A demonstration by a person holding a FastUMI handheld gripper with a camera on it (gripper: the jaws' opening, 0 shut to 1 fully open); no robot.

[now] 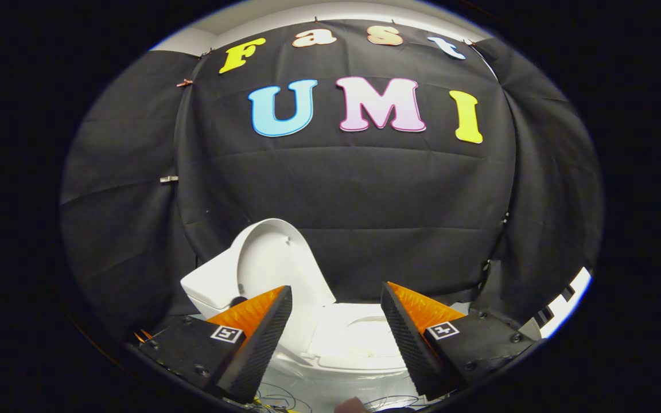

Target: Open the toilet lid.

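From my seat I see the fingers spread wide apart, with nothing between them but open air; they hold nothing. Each one is a wedge, its inner face covered in a fine ribbed, dotted texture, and each carries a small square marker on its flat block behind.

Starting at the left, the tank sits low against the cloth wall, a smooth glossy block with rounded corners, partly hidden by the left finger. Just right of it stands the lid. It is raised, a smooth shiny oval shell with its hollow underside facing toward me and to the right. Its long axis runs upward, tilted slightly back toward the tank and wall, the rounded end at the top. Its lower part drops behind the left finger.

Between the fingers and just beyond them lies the seat, flat, glossy, with a curved rim around the bowl opening. Below it I make out thin tangled wires on a pale floor.

The cloth wall behind everything is matte, dark and creased, hanging in folds. At the far right, past the right finger, a striped light-and-dark strip shows.
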